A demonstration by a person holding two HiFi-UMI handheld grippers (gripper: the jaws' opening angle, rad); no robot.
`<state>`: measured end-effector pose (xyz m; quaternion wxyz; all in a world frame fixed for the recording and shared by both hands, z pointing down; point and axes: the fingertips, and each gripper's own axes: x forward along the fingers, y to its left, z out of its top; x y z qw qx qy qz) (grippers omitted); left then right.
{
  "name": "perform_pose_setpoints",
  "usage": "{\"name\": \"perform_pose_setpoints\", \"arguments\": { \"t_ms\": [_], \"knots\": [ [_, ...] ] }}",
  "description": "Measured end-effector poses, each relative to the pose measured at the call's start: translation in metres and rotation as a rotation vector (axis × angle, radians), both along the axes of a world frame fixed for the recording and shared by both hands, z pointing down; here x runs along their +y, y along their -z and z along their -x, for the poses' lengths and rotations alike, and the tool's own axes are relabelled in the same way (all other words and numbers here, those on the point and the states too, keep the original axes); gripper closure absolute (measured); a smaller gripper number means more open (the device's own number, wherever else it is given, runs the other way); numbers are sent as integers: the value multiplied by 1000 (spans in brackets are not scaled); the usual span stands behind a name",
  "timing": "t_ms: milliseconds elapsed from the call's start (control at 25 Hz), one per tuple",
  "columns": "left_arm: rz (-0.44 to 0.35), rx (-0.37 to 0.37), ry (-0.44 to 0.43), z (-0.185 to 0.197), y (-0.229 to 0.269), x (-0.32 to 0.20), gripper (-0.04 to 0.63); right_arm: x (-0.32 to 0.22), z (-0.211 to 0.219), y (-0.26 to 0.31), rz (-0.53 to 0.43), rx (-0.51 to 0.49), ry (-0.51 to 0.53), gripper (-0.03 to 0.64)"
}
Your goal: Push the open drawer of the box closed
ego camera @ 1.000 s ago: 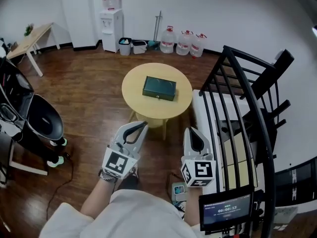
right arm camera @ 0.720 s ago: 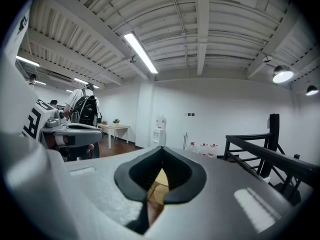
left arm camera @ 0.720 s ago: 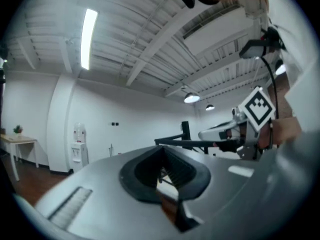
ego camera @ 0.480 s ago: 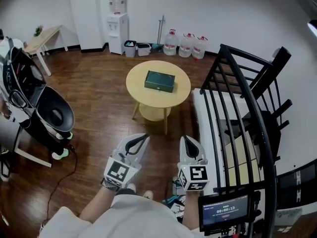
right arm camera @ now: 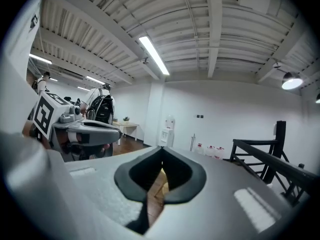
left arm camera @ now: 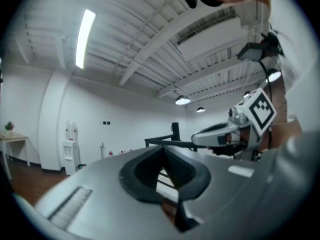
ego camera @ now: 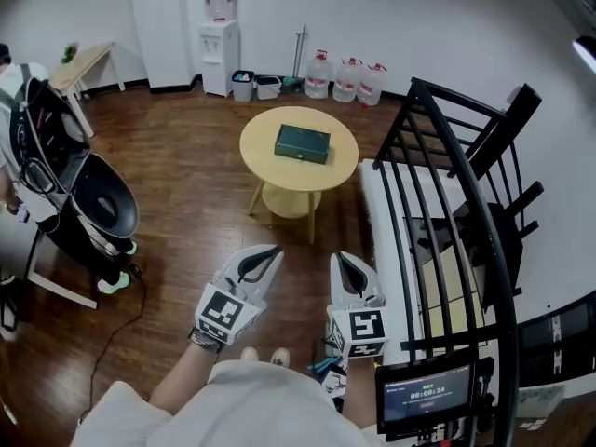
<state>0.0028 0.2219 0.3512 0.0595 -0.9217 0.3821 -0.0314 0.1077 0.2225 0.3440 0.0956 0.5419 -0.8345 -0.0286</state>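
Centrally — green box [ego camera: 302, 143] rests on round table [ego camera: 279, 177].

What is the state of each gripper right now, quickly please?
Left gripper: closed, holding nothing.
Right gripper: closed, holding nothing.

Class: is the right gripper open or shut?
Shut: the right gripper shows its tips meeting in its own view, nothing between them.

Matt dark-green box [ego camera: 302, 143], pale smooth wooden table [ego camera: 270, 161], glossy brown wood floor [ego camera: 186, 194]
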Motion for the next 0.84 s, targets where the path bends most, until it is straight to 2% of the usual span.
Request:
{"name": "perform_pose_setpoints", "arguments": {
  "t_ms": [80, 200, 480, 840],
  "knots": [
    [14, -15, -25, -1, -4, 5, 589, 1, 4, -2, 5, -3, -2, 615],
    [14, -36, -17, 3, -6, 7, 589, 2, 8, -3, 9, -1, -9, 614],
    [30, -34, 40, 22, -13, -3, 588, 0, 17, -7, 3, 2, -7, 615],
    [26, -36, 36, 28, -13, -4, 588, -4, 25, -10, 8, 7, -10, 615]
  ]
}}
